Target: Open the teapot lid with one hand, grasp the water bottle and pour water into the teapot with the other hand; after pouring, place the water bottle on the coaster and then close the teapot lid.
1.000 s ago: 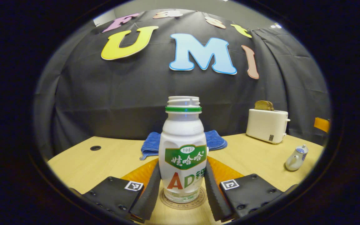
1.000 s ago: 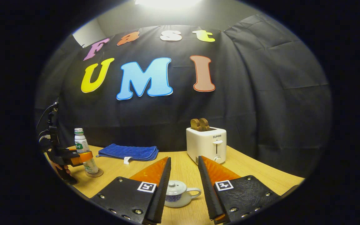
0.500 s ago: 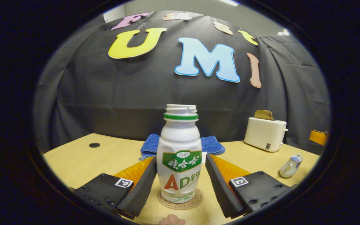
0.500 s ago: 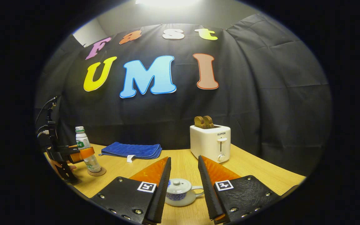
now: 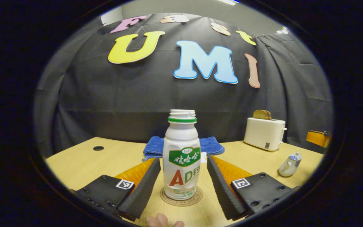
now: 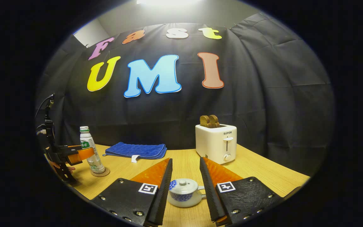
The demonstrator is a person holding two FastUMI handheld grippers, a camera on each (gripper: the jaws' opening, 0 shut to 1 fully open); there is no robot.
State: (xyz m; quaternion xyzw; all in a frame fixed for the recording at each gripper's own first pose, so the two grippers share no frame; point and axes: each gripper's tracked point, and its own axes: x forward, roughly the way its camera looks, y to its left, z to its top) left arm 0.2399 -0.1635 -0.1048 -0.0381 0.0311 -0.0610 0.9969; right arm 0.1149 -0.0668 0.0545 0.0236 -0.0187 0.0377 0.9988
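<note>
Left gripper view, from nine o'clock round to three: one round hole [image 5: 98,148] in the wooden table [image 5: 74,160]; one folded blue towel [image 5: 211,145] at twelve behind one uncapped water bottle [image 5: 181,157], upright on one round coaster [image 5: 181,197], contents unclear. Left gripper [image 5: 183,176] released, jaws spread either side of the bottle, not touching. Fingertips of a hand [image 5: 164,220] at six. One white toaster [image 5: 264,134] at two holding toast [image 5: 262,114]; one small teapot [image 5: 290,160] at three, lid on.

Right gripper view: left gripper [image 6: 82,154] at nine beside the bottle [image 6: 90,151]. Right gripper [image 6: 184,186] open, straddling the teapot [image 6: 184,195] at six, untouched. Toaster [image 6: 216,143] marked "SUPOR", two toast slices [image 6: 210,121].
</note>
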